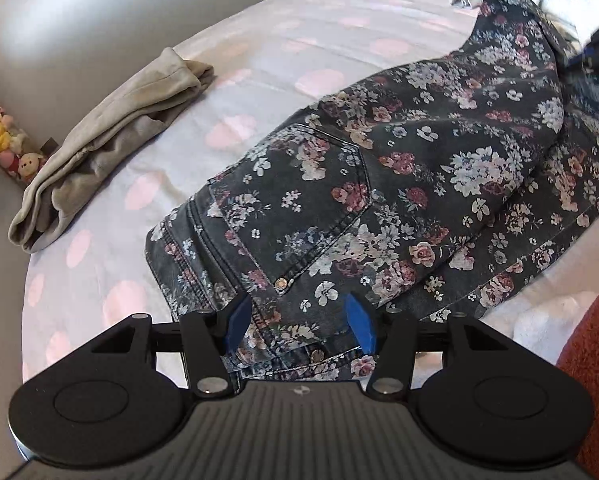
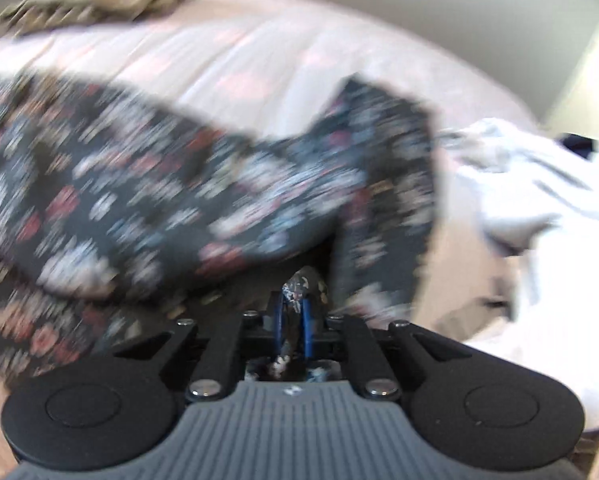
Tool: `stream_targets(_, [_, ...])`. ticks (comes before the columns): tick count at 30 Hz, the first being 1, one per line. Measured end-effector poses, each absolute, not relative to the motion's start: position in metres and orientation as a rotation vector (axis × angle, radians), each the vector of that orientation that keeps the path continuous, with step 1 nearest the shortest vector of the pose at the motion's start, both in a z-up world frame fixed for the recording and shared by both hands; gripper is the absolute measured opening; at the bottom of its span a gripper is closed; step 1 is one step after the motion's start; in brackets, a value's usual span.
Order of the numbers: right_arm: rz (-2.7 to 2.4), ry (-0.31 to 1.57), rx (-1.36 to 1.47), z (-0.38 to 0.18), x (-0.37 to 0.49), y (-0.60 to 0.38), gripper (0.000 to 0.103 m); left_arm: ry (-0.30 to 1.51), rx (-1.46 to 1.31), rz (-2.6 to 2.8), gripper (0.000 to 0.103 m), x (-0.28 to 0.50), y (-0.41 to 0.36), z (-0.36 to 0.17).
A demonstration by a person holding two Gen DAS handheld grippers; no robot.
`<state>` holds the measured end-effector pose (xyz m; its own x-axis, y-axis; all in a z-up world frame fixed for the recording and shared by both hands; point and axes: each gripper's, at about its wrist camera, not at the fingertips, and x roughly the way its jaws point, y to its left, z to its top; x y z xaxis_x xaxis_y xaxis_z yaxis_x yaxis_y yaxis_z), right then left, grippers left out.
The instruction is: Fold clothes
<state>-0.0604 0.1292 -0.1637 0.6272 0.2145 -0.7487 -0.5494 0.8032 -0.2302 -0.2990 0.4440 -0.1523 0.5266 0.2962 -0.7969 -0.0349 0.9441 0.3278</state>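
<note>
The left gripper (image 1: 299, 326) is held with its blue-padded jaws apart, the waistband end of the dark floral-print denim trousers (image 1: 379, 184) lying between and beyond them on the white bedsheet with pink dots (image 1: 259, 52). A pinch of the same trousers (image 2: 159, 208) is clamped between the closed jaws of the right gripper (image 2: 295, 312), the rest seen blurred ahead. A folded beige garment (image 1: 107, 140) is set well apart to the left.

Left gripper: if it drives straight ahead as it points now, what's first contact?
Most likely the floral jeans: the left gripper is open right over their waistband end, so it meets denim near the back pocket. Height is unclear.
</note>
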Motion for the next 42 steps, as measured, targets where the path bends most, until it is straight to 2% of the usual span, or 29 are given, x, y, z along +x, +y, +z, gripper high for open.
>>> stream_targets(8, [0.314, 0.827, -0.352, -0.165, -0.039, 0.11, 0.01, 1.006, 0.331, 0.167, 0.055, -0.293, 0.434, -0.156])
stream_targets(24, [0.334, 0.822, -0.36, -0.167, -0.044, 0.115, 0.011, 1.108, 0.464, 0.138, 0.054, -0.276, 0.423, -0.199])
stream_targets(25, [0.335, 0.822, -0.36, -0.167, -0.044, 0.115, 0.011, 1.108, 0.452, 0.142, 0.052, -0.274, 0.423, -0.2])
stream_targets(31, [0.332, 0.814, -0.345, -0.165, -0.044, 0.113, 0.011, 1.078, 0.361, 0.177, 0.018, -0.273, 0.427, -0.19])
stream_targets(32, [0.332, 0.813, -0.344, -0.165, -0.045, 0.113, 0.012, 1.059, 0.339, 0.192, 0.009, -0.273, 0.429, -0.183])
stream_targets(34, [0.331, 0.807, -0.341, -0.163, -0.045, 0.112, 0.013, 1.019, 0.296, 0.221, 0.006, -0.274, 0.433, -0.171])
stream_targets(35, [0.33, 0.797, -0.34, -0.162, -0.047, 0.111, 0.017, 1.0, 0.274, 0.235, 0.005, -0.274, 0.435, -0.165])
stream_targets(36, [0.328, 0.787, -0.339, -0.16, -0.048, 0.111, 0.026, 0.98, 0.252, 0.25, 0.004, -0.274, 0.437, -0.159])
stream_targets(40, [0.342, 0.735, -0.334, -0.148, -0.057, 0.107, 0.042, 0.91, 0.162, 0.307, 0.003, -0.277, 0.447, -0.135])
stream_targets(42, [0.391, 0.747, -0.35, -0.148, -0.061, 0.11, 0.066, 0.894, 0.153, 0.321, 0.003, -0.275, 0.448, -0.127])
